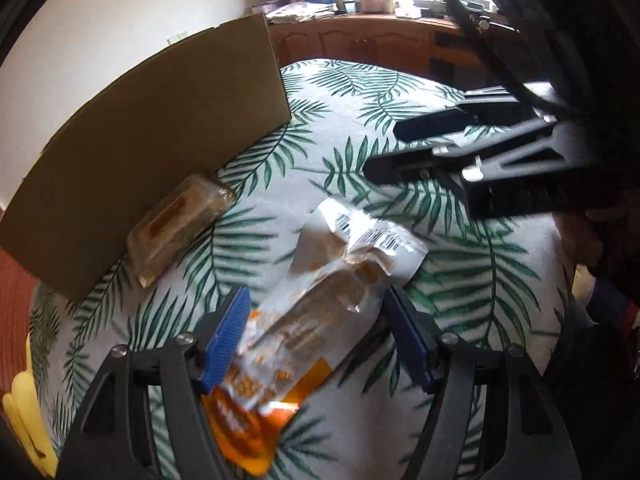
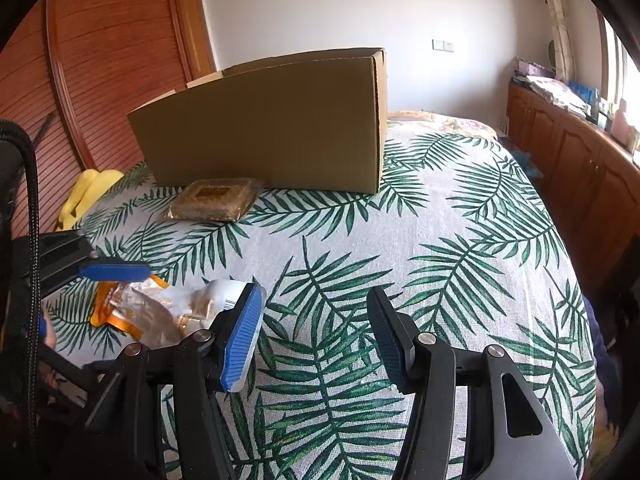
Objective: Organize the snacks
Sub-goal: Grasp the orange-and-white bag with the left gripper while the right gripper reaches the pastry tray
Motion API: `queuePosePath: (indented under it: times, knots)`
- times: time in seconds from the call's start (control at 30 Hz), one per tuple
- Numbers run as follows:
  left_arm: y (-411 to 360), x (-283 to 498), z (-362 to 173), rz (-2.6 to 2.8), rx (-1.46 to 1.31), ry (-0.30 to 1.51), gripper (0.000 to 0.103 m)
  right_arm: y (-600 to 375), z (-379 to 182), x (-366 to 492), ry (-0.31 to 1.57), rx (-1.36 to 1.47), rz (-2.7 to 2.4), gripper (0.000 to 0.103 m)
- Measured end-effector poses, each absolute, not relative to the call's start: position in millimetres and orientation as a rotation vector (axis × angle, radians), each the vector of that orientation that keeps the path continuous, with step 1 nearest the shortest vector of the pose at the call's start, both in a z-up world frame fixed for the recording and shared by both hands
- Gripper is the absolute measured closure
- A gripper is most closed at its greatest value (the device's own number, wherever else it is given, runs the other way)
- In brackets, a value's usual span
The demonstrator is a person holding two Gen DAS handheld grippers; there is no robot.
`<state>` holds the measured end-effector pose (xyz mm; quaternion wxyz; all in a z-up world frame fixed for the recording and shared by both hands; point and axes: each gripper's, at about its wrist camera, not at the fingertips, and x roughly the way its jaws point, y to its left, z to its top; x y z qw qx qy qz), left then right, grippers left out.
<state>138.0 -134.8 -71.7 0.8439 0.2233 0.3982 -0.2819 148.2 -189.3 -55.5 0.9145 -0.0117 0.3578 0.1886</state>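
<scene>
Left wrist view: the left gripper (image 1: 320,332) stands with its jaws apart over an orange-and-white snack packet (image 1: 304,320) on the palm-leaf sheet (image 1: 460,280). The packet lies between the blue pads (image 1: 226,336), neither pad clearly pressing it. Its long axis runs diagonally, the orange end low near the camera, the white barcode end up and to the right. A clear-wrapped brown cake (image 1: 176,226) lies further left, its long axis running on a similar diagonal, its far end touching the side of the cardboard box (image 1: 160,136). The right gripper (image 1: 384,150) reaches in from the right, beyond the packet's barcode end.

Right wrist view: the right gripper (image 2: 316,328) is open with only bare sheet (image 2: 440,240) between its fingers. The packet (image 2: 160,312) sits crumpled at lower left, beside the gripper's left finger and under the left gripper's blue pad (image 2: 114,272). The wrapped cake (image 2: 216,200) lies flat against the box's (image 2: 272,128) near wall. A yellow plush toy (image 2: 86,196) rests left of the box.
</scene>
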Motion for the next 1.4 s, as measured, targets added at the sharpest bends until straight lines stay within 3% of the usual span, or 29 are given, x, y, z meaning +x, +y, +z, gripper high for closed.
queuePosePath:
  times: [0.5, 0.57, 0.7, 0.73, 1.0, 1.27, 1.4]
  knots:
    - [-146, 169, -76, -0.672, 0.362, 0.942, 0.026, -192, -56, 148, 0.743, 0.003, 0.391, 0.047]
    - [-145, 169, -76, -0.673, 0.359, 0.944, 0.029, -192, -56, 149, 0.745, 0.006, 0.392, 0.047]
    - [-139, 164, -72, -0.664, 0.370, 0.914, 0.059, -192, -57, 149, 0.753, 0.010, 0.396, 0.047]
    - [-136, 161, -71, -0.656, 0.373, 0.911, 0.061, -192, -57, 150, 0.757, 0.009, 0.397, 0.047]
    - [-95, 155, -58, -0.578, 0.283, 0.870, 0.068, -189, -58, 151, 0.766, -0.010, 0.396, 0.047]
    - [-47, 154, -40, -0.509, 0.166, 0.816, 0.068, -174, -49, 159, 0.770, -0.044, 0.412, 0.047]
    - [-26, 157, -33, -0.466, 0.119, 0.783, 0.068, -151, -41, 180, 0.773, -0.019, 0.455, 0.032]
